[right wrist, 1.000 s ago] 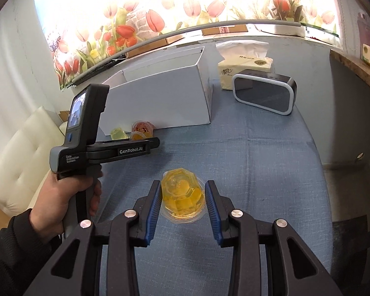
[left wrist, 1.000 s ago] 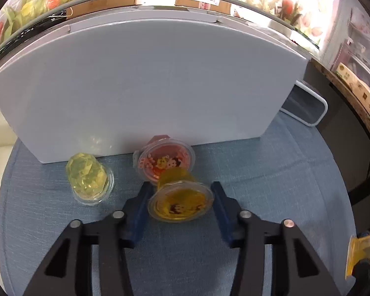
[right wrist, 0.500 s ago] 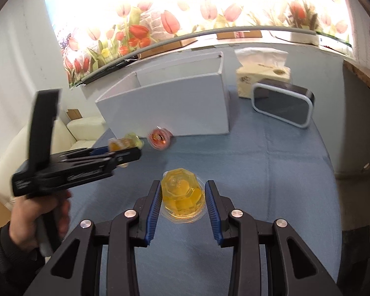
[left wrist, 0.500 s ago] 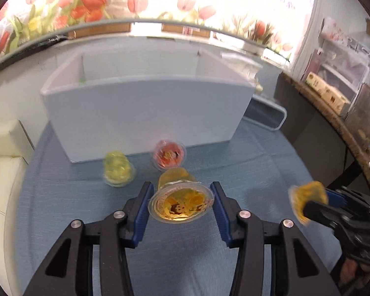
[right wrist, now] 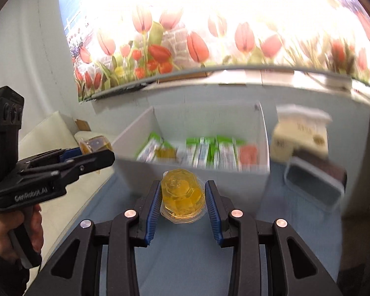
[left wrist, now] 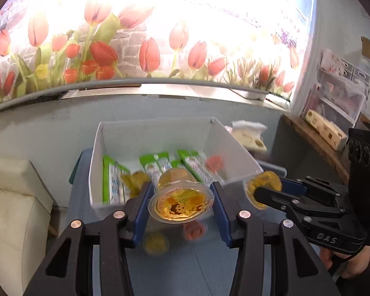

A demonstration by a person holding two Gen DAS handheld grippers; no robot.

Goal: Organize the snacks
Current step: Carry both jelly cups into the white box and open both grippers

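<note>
Left gripper (left wrist: 180, 203) and right gripper (right wrist: 182, 201) each clamp an orange jelly cup (left wrist: 181, 204) (both near the white box (left wrist: 234, 153)).

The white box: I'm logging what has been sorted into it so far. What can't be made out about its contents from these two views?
- Left wrist view: the white box near-middle floor is hidden by the yellow jelly cup in the left gripper.
- Right wrist view: motion blur smears the green packets; no count or print readable.
- Both views: the red item is too blurred to identify.
</note>
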